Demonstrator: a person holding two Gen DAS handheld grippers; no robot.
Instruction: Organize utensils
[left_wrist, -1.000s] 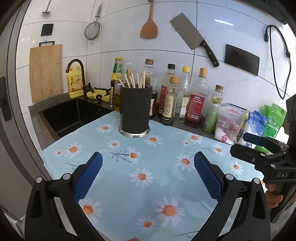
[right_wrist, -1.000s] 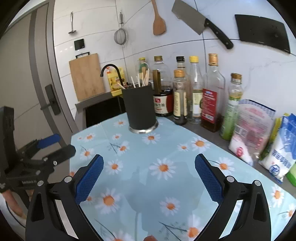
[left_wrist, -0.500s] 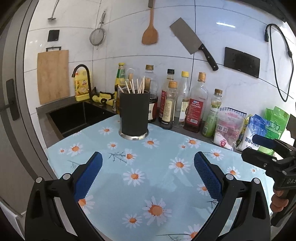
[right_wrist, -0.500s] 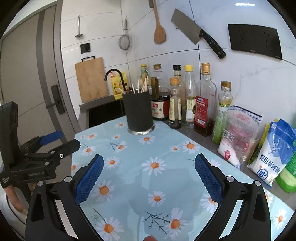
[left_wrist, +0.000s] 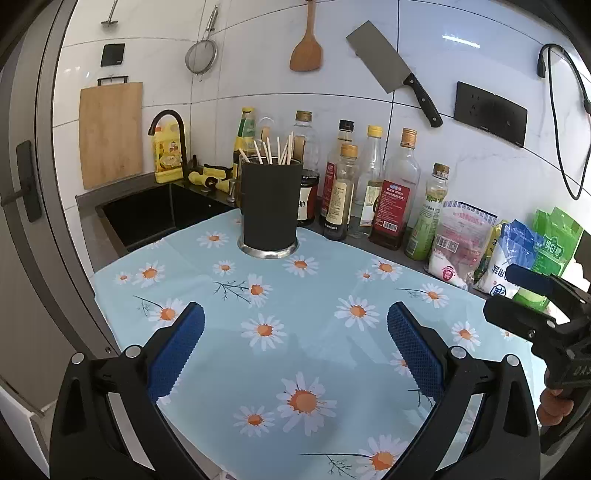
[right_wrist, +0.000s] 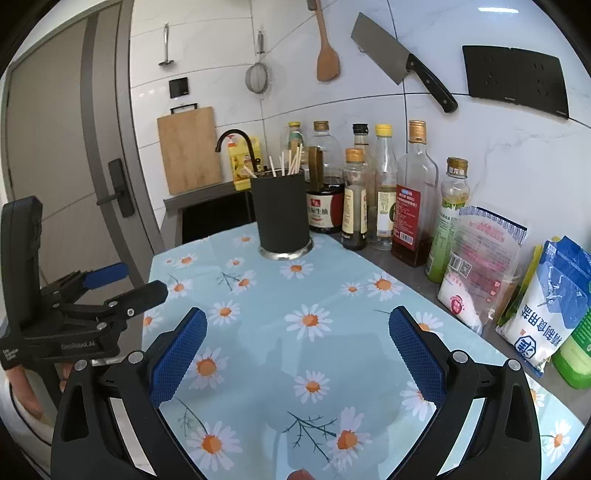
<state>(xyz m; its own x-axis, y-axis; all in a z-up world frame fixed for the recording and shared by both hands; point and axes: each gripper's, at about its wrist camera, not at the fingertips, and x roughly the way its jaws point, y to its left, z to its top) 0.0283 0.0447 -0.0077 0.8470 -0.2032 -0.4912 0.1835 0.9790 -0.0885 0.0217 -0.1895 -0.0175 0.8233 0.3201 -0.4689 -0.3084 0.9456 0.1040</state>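
A black cylindrical utensil holder (left_wrist: 268, 206) is seen standing upright on the far edge of the daisy-print cloth (left_wrist: 295, 332) that covers the table (left_wrist: 369, 242). Pale wooden chopsticks (left_wrist: 271, 149) are held in it, their tips fanned out above its rim. A metal ring is visible around the holder's base.

The left hand-held gripper (left_wrist: 295, 347) is held well in front of the holder, above the near part of the cloth; its blue-padded fingers (left_wrist: 177, 347) are spread wide apart and nothing is held between them. The right hand-held gripper (right_wrist: 297, 347) is likewise held in front of the holder, with its blue pads (right_wrist: 413, 350) parted and nothing gripped. In the left wrist view the right hand-held gripper is seen far to the right of the holder, near the cloth's edge.

Just behind and to the right of the holder, a row of sauce and oil bottles (left_wrist: 369, 184) is lined up against the tiled wall. Further right of the holder, several plastic bags (left_wrist: 465, 240) are stood on the table. To the left of the holder a dark sink (left_wrist: 147, 218) with a black faucet (left_wrist: 171, 129) is set. On the wall above the holder, a wooden spatula (left_wrist: 306, 44), a cleaver (left_wrist: 391, 74) and a strainer (left_wrist: 201, 55) are hung, and a cutting board (left_wrist: 110, 133) is propped behind the sink.
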